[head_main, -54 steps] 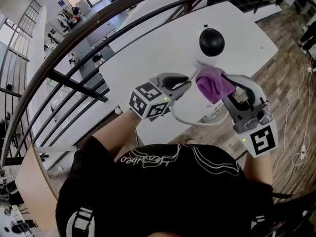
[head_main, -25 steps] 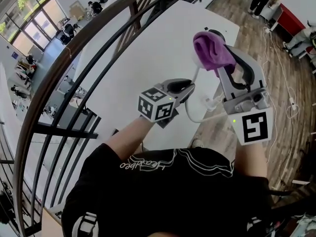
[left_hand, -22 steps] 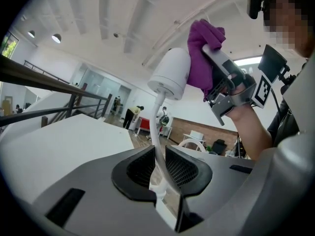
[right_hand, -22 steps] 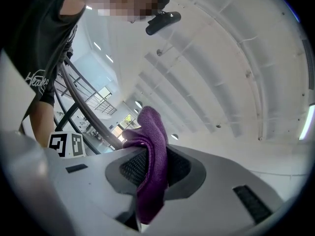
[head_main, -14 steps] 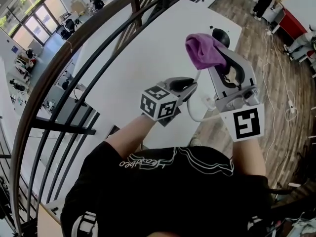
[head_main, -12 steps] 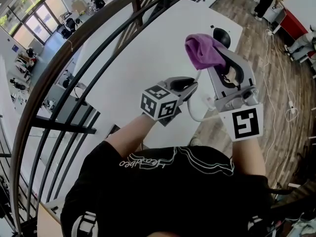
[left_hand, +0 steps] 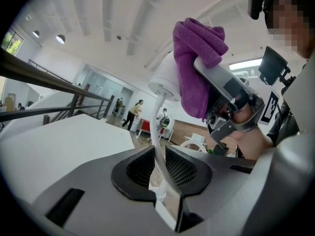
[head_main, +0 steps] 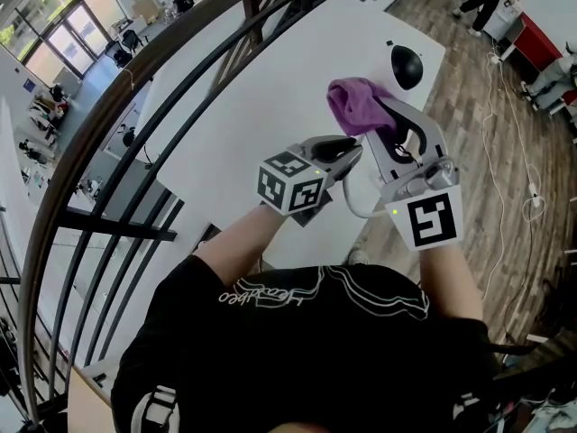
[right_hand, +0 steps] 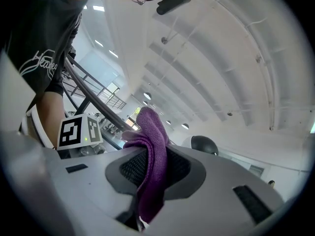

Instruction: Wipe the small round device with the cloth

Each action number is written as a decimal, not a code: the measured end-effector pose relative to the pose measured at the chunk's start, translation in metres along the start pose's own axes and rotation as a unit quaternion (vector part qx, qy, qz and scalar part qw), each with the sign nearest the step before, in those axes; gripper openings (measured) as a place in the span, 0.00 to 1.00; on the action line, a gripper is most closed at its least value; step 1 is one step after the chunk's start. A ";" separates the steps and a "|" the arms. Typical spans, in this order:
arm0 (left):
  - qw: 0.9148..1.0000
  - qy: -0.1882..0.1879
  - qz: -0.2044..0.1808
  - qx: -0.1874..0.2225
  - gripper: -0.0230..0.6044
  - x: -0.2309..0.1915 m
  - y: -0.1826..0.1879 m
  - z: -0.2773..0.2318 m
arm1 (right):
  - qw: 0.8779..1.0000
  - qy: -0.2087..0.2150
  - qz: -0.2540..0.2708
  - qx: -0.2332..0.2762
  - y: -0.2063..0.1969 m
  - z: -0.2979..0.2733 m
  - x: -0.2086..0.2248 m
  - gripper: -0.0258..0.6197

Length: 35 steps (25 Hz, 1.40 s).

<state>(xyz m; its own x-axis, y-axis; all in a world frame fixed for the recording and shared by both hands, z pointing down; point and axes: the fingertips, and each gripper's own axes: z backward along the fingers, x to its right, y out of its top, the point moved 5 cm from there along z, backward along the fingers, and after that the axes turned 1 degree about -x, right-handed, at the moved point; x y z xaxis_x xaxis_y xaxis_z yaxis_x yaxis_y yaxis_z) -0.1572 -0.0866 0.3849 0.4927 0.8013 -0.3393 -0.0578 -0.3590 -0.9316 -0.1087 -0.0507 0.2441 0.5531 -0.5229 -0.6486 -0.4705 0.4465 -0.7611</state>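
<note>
Small round device [left_hand: 166,78], white body with a black dome [head_main: 406,64], sits up above and ahead of the left gripper's jaws, on top of its white stalk [left_hand: 156,141]. Left gripper [left_hand: 158,163] has both pads pressed onto that stalk, which runs up from between the jaws to the device's base.

From the right gripper's [right_hand: 150,168] side we see the dome [right_hand: 204,144] just beyond its jaw tips, slightly to the right. Those jaws are clamped on the purple cloth [right_hand: 152,151], and a bunched fold sticks out past the tips. The cloth [head_main: 356,105] is just beside the device. We can't confirm contact: the head view shows a thin gap, while the left gripper view has the cloth [left_hand: 194,58] overlapping the body.

The two grippers [head_main: 347,152] [head_main: 379,120] sit close together, tips near each other. White table [head_main: 270,88] lies beyond them, with the dark railing [head_main: 117,115] beyond the left gripper's outer side.
</note>
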 end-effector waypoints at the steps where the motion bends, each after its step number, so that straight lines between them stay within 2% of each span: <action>1: 1.000 0.000 0.001 0.000 0.14 0.000 0.000 0.000 | 1.000 0.004 -0.005 -0.005 -0.004 0.000 -0.002 0.14; 11: 1.000 -0.004 -0.014 0.019 0.16 -0.003 -0.004 0.010 | 0.994 0.048 -0.086 -0.052 -0.032 0.003 -0.026 0.14; 14: 0.998 0.026 -0.036 0.040 0.17 -0.006 -0.001 0.029 | 0.988 0.059 -0.137 -0.044 -0.036 0.010 -0.029 0.14; 17: 0.995 0.054 -0.043 0.077 0.15 0.000 0.007 0.059 | 0.975 0.069 -0.212 -0.020 -0.033 0.024 -0.031 0.14; 20: 0.993 0.050 -0.052 0.093 0.06 0.030 0.016 0.091 | 0.963 0.088 -0.256 0.001 -0.023 0.046 -0.040 0.14; 24: 0.990 0.061 -0.070 0.105 0.05 0.085 0.029 0.124 | 0.957 0.113 -0.266 0.029 -0.007 0.082 -0.047 0.14; 28: 0.986 0.096 -0.061 0.122 0.05 0.135 0.032 0.148 | 0.949 0.133 -0.283 0.050 0.002 0.124 -0.052 0.14; 31: 0.984 0.115 -0.059 0.122 0.05 0.172 0.024 0.145 | 0.941 0.148 -0.301 0.054 -0.007 0.158 -0.054 0.14; 35: 0.985 0.118 -0.069 0.110 0.05 0.229 -0.001 0.122 | 0.928 0.155 -0.336 0.052 -0.027 0.220 -0.060 0.14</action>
<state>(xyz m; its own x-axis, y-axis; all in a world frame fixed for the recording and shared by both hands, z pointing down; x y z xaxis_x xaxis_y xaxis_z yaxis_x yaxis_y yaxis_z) -0.1506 0.1556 0.2927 0.6948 0.6929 -0.1927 -0.1498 -0.1226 -0.9811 0.0218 0.1283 0.3034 0.4654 -0.8851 -0.0092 -0.0125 0.0038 -0.9999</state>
